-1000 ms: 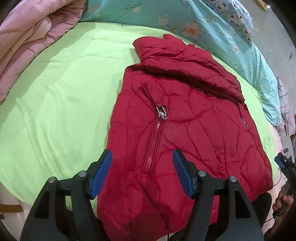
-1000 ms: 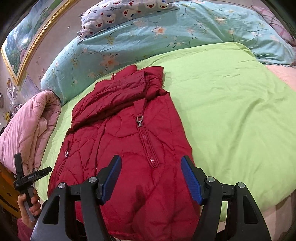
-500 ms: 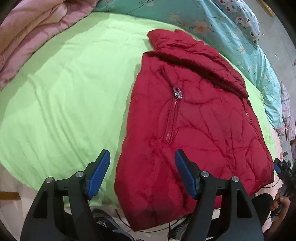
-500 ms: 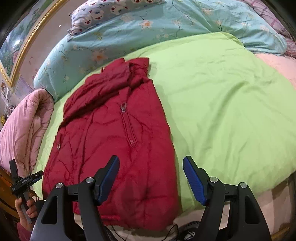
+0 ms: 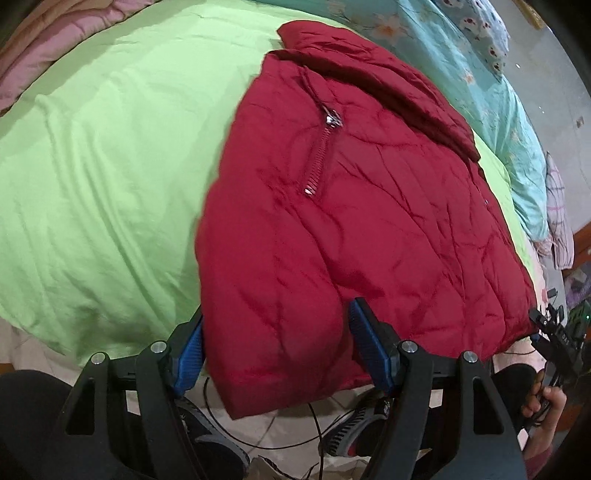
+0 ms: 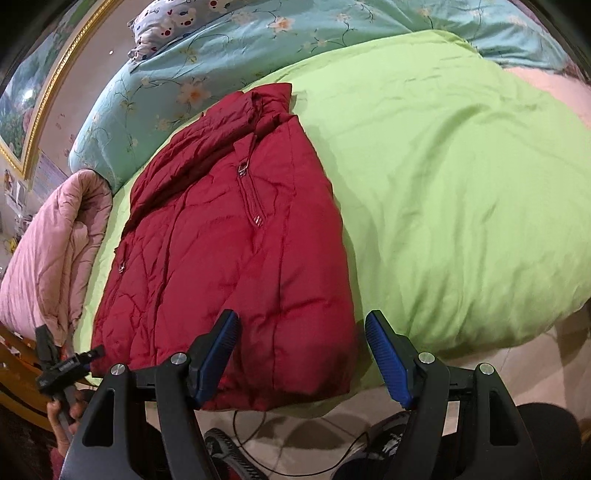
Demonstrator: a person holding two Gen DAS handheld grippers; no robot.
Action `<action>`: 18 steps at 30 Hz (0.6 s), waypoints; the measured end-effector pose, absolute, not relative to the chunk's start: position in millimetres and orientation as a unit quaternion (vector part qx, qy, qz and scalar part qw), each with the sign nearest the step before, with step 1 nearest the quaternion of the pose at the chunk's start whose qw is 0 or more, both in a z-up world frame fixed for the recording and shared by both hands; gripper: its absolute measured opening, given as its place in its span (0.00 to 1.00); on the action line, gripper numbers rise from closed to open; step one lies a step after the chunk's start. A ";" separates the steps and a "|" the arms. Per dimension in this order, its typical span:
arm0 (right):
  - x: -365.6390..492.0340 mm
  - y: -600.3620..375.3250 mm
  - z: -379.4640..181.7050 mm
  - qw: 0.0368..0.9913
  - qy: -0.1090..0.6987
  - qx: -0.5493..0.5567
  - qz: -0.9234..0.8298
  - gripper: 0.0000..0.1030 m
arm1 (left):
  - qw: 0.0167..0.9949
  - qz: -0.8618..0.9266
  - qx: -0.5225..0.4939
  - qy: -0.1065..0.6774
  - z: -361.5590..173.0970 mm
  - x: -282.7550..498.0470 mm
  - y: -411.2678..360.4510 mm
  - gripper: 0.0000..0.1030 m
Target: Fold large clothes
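Note:
A red quilted jacket (image 5: 354,206) lies flat on a green bed cover (image 5: 96,177), collar far, hem at the near bed edge; it also shows in the right wrist view (image 6: 229,258). Its front zipper (image 5: 321,155) is partly closed. My left gripper (image 5: 277,332) is open, its blue pads either side of the hem's near corner, which hangs over the edge. My right gripper (image 6: 303,343) is open, level with the hem's right corner. The other hand-held gripper appears at the right edge of the left view (image 5: 554,336) and at the left edge of the right view (image 6: 62,365).
A pink quilt (image 6: 48,251) lies bundled left of the jacket. A teal floral duvet (image 6: 258,40) and a bear-print pillow (image 6: 177,22) lie at the head of the bed. Tiled floor, shoes (image 5: 354,432) and a cable lie below the bed edge.
Both grippers have pulled back and dropped toward the near bed edge. The jacket hem now hangs over the edge between the open fingers, and the floor has come into view.

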State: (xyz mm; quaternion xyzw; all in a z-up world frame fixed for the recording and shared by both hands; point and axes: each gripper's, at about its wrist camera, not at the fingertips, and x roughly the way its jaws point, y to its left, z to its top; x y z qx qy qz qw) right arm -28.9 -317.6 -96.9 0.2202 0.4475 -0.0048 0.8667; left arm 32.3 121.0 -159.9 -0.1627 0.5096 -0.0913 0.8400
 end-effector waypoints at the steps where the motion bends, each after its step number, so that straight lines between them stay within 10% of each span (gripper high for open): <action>1: -30.0 -316.9 -98.5 0.866 0.447 0.223 -0.001 0.71 | 0.840 -0.094 -0.164 0.508 -159.7 31.6 119.8 0.70; 18: -30.3 -301.5 -108.9 0.860 0.439 0.257 0.040 0.69 | 0.846 -0.122 -0.169 0.490 -158.1 21.7 98.2 0.72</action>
